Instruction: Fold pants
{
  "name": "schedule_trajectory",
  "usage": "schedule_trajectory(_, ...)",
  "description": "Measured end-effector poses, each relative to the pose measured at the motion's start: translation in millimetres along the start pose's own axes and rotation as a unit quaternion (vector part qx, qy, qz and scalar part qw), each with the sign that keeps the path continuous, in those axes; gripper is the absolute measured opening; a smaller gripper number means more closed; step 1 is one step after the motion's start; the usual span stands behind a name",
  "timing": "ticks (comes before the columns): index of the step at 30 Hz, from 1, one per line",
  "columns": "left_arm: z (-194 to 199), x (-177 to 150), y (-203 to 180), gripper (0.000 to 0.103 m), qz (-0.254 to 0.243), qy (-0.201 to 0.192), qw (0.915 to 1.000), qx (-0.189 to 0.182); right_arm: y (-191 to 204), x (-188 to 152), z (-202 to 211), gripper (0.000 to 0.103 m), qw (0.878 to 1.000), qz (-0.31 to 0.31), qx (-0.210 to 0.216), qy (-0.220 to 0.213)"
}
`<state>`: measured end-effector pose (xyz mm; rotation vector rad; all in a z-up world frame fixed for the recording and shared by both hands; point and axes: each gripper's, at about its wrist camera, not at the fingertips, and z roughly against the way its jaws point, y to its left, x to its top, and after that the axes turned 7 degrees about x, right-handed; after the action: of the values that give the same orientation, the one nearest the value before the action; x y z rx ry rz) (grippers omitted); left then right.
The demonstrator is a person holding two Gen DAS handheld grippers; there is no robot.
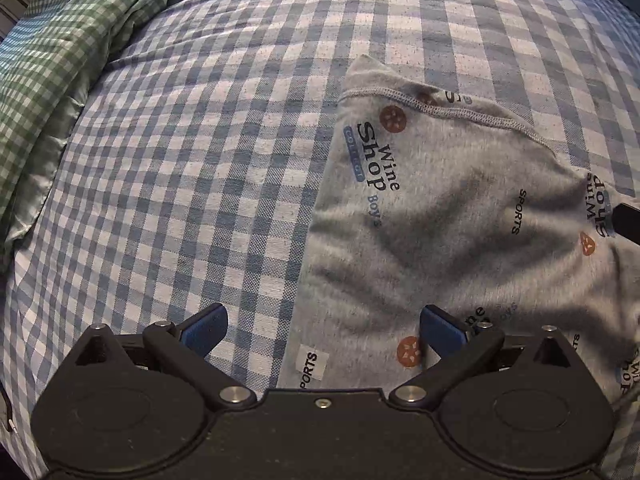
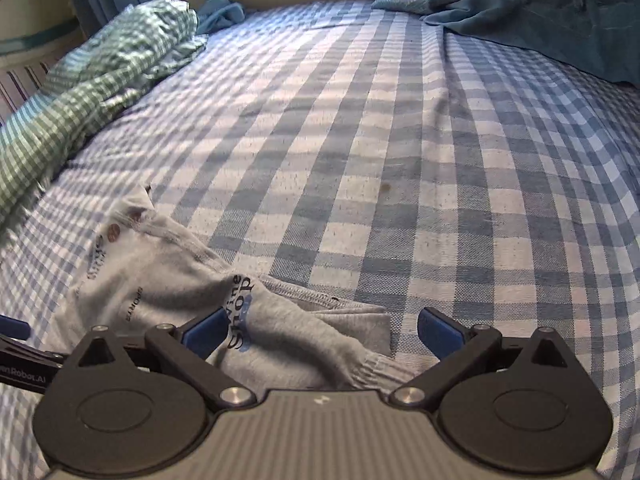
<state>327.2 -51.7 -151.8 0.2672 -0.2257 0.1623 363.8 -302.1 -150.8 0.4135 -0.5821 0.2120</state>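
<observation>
While the grey pants (image 1: pixel 440 208) lie partly folded on the checked bed (image 1: pixel 180 180), both tongs are held wide open and empty. The left tongs (image 1: pixel 322 330) straddle the garment's left edge; the right tongs (image 2: pixel 320 330) frame the ribbed cuff (image 2: pixel 376 368). From both, the cloth is seen stretching forward.

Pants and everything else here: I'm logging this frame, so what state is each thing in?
Pants: lying on the bed, partly folded, wrinkled, not gripped.
Left gripper: open, over the pants' edge.
Right gripper: open, a cuff between its fingers, not pinched.
Sheet: spread flat on the bed.
Green blanket: bunched along the bed's side.
Blue cloth: crumpled at the far corner.
</observation>
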Motion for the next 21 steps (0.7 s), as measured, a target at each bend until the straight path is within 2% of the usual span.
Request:
schedule_trajectory(3,2.6,-5.6,12.5,0.102,0.008,-0.021,0.9993,-0.029,-26.0,-5.8,9.4,0.103,0.998,-0.034,0.055,0.001)
schedule_trajectory(5,0.2,-9.2,19.4,0.102,0.020,-0.019,0.9978,-0.060,-42.5,-8.4,8.9,0.103,0.993,-0.063,0.096,0.008)
schedule_trajectory(8,-8.2,-15.0,32.2,0.102,0.060,-0.020,0.9921,-0.108,-63.9,-10.3,-2.2,0.103,0.982,-0.105,0.153,0.024)
schedule_trajectory(11,-17.0,-19.2,43.9,0.102,0.103,-0.014,0.9863,-0.128,-79.1,-8.7,-4.5,0.103,0.974,-0.127,0.188,0.014)
schedule_trajectory(16,-22.9,-19.9,57.4,0.102,0.140,0.002,0.9816,-0.130,-94.1,-2.2,-9.7,0.103,0.965,-0.156,0.212,0.021)
schedule_trajectory(21,-20.9,-22.7,60.5,0.093,0.144,0.005,0.9815,-0.125,-83.4,-5.2,-9.5,0.103,0.972,-0.133,0.192,0.022)
